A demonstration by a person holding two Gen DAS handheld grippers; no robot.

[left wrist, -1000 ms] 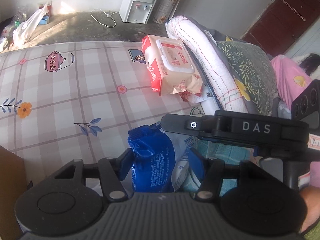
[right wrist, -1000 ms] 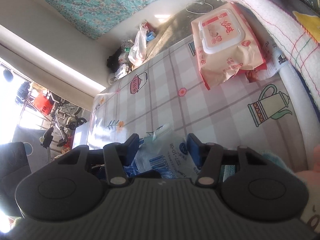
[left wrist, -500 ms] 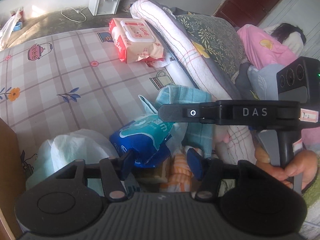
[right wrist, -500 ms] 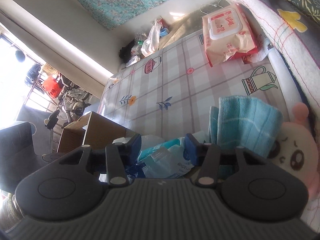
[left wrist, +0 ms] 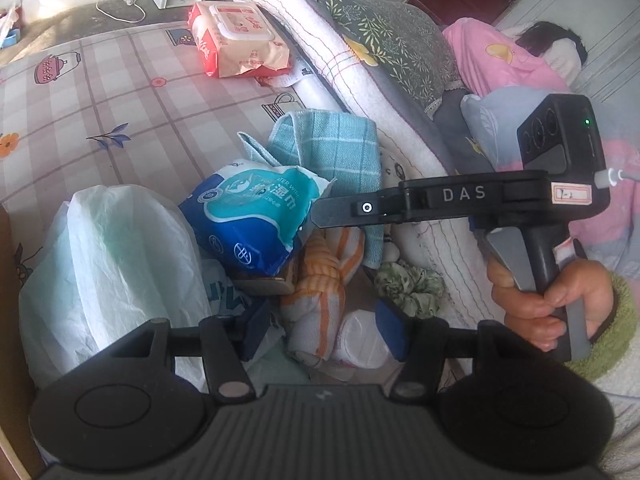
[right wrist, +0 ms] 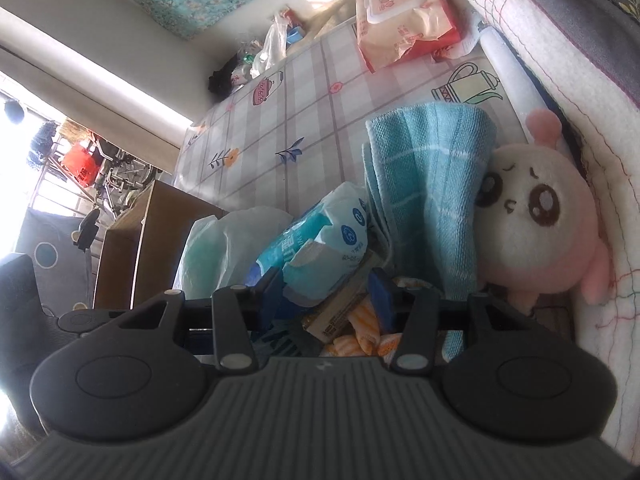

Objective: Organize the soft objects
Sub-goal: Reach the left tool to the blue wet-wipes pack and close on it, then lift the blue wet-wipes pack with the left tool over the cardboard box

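The right tongs (right wrist: pixel 326 294) are clamped on one end of the blue wipes pack (left wrist: pixel 256 216), which hangs over the heap of soft things just beside the teal towel (left wrist: pixel 332 152). Held only by a floppy corner, the slack pack could slide out of the pads and drop back into the heap. The left tongs (left wrist: pixel 324 330) stand about half open and empty above the orange-striped cloth (left wrist: pixel 320 292), near it on the side away from the towel, touching nothing that I can make out.
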